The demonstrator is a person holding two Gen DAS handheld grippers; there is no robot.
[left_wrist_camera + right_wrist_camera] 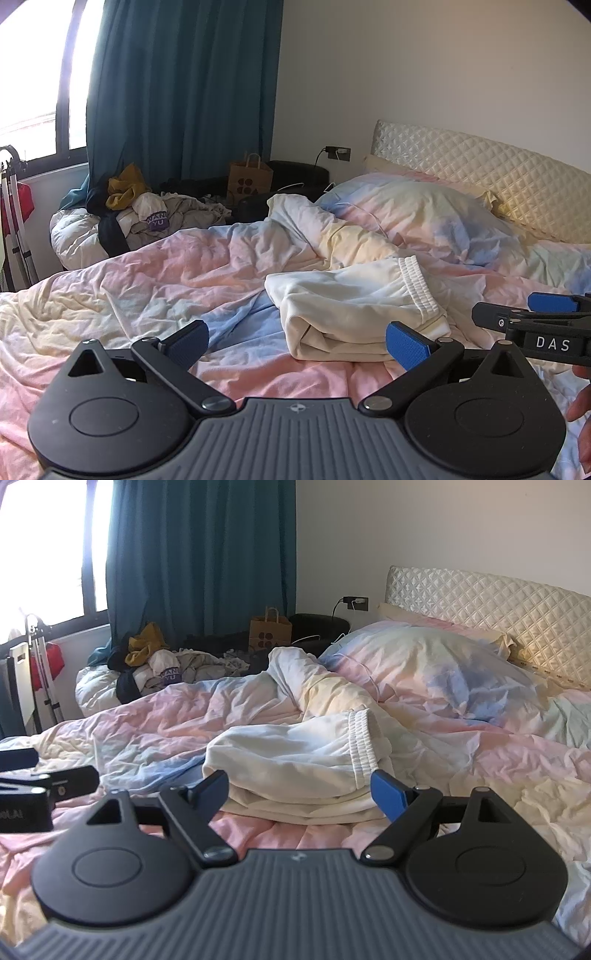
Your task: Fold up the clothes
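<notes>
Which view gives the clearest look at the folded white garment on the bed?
The right wrist view: the white garment lies centred just beyond the open jaws, showing its stacked folded layers and ribbed band. The left wrist view shows the same garment off to the right, whole but seen more from its corner.

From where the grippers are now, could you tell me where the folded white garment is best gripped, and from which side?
Grip the white garment at its near stacked folded edge, coming in low from the near side with the open right gripper. The layers lie there in a neat pile, facing the fingers; the ribbed waistband lies farther back.
</notes>
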